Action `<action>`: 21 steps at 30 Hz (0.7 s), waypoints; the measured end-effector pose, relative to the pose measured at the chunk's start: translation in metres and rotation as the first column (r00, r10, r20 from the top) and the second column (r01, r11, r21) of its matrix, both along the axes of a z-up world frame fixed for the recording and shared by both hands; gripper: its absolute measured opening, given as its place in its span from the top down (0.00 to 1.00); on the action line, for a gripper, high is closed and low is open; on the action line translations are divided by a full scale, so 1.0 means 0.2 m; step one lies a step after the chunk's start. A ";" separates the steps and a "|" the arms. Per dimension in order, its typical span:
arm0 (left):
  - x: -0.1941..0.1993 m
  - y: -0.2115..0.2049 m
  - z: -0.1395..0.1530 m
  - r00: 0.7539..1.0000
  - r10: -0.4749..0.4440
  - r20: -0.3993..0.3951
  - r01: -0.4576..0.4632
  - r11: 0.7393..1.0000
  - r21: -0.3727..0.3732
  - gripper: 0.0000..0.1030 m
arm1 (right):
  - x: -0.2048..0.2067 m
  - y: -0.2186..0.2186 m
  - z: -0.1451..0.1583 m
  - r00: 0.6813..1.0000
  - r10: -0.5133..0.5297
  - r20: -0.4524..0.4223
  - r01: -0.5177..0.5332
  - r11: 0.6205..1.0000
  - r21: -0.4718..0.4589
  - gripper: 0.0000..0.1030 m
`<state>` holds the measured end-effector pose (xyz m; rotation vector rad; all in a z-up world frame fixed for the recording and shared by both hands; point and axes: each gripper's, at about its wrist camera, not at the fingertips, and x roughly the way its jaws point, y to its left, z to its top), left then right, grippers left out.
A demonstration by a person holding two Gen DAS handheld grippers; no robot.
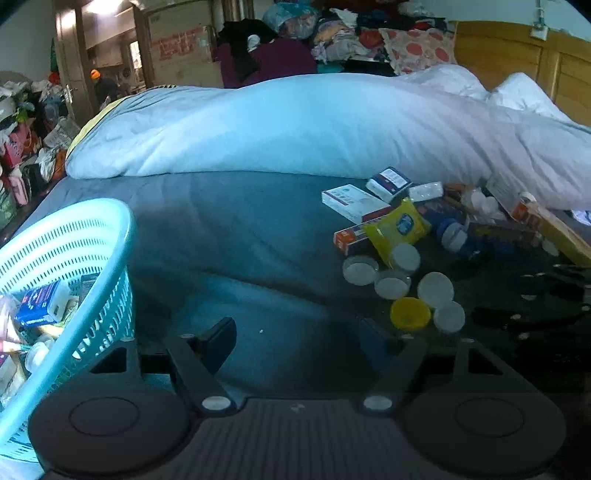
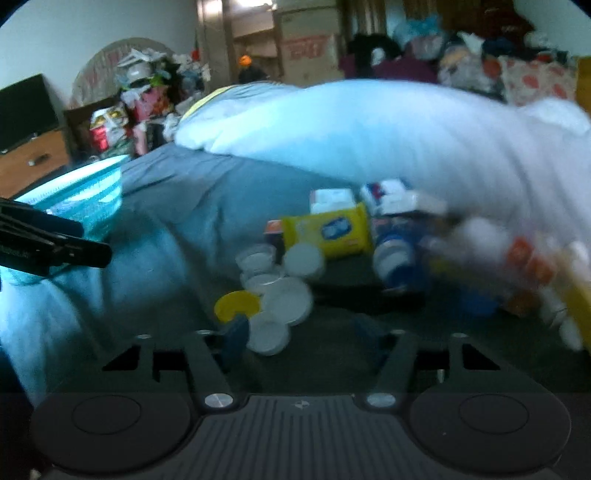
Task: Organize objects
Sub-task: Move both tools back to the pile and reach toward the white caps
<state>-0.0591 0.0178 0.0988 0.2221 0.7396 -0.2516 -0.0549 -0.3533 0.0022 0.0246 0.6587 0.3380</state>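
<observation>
A teal plastic basket [image 1: 92, 236] stands at the left of the bed and holds several small packs. A pile of items lies to the right: white round lids [image 1: 436, 290], a yellow lid [image 1: 410, 314], a yellow wipes pack [image 1: 399, 225], white boxes [image 1: 351, 201] and a blue bottle [image 1: 454, 236]. My left gripper [image 1: 299, 339] is open and empty over the bare sheet between basket and pile. My right gripper [image 2: 299, 339] is open and empty just before the white lids [image 2: 288, 299] and the yellow lid [image 2: 238, 304]. The right wrist view is blurred.
A bulky white duvet [image 1: 314, 125] lies across the bed behind the pile. Heaps of clothes [image 1: 332, 33] and a wooden headboard [image 1: 517, 59] stand beyond. The left gripper [image 2: 55, 243] shows at the left in the right wrist view, in front of the basket [image 2: 92, 195].
</observation>
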 end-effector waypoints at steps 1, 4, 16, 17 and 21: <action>-0.01 0.00 0.00 1.000 -0.004 0.002 0.004 1.000 0.001 0.27 | 0.00 0.02 -0.01 1.000 0.021 -0.002 -0.021 1.000 -0.005 0.40; -0.01 -0.02 0.00 1.000 -0.008 -0.004 0.008 1.000 0.006 0.27 | 0.02 0.10 -0.04 0.998 0.067 -0.011 -0.068 0.997 -0.035 0.42; 0.07 -0.15 -0.10 0.995 -0.103 -0.008 0.103 0.995 0.017 0.36 | 0.00 0.01 -0.01 0.999 -0.053 -0.012 0.053 0.999 -0.004 0.68; 0.10 -0.17 -0.13 0.992 -0.126 -0.011 0.126 0.992 0.014 0.42 | -0.02 -0.02 0.00 0.997 -0.078 -0.019 0.078 0.997 -0.003 0.68; 0.19 -0.28 -0.27 0.977 -0.211 -0.020 0.211 0.977 0.005 0.53 | -0.03 -0.11 -0.07 0.987 -0.140 -0.076 0.139 0.990 -0.020 0.68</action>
